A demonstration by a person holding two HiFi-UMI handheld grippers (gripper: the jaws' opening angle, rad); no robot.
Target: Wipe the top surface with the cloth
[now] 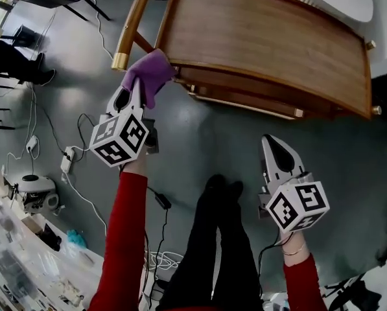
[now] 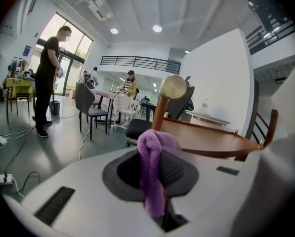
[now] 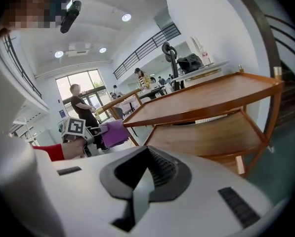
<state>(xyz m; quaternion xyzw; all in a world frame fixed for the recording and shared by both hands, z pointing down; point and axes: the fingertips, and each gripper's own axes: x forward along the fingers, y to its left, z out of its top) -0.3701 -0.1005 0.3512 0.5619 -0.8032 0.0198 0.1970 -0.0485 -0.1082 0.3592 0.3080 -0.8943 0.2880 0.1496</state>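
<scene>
Left gripper [image 1: 134, 94] is gripping a fuzzy purple cloth [image 1: 152, 74] beside the brown wooden shelf top [image 1: 264, 37]; right gripper [image 1: 272, 142] (clenched, empty) is hovering.

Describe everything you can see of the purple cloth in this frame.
The purple cloth looks like soft, fuzzy microfibre, bunched and folded rather than spread out. It is pinched between the left gripper's jaws, bulging past their tips with a strip running back between them. It is held at the near left corner of the wooden top surface; whether it touches the wood cannot be told.
</scene>
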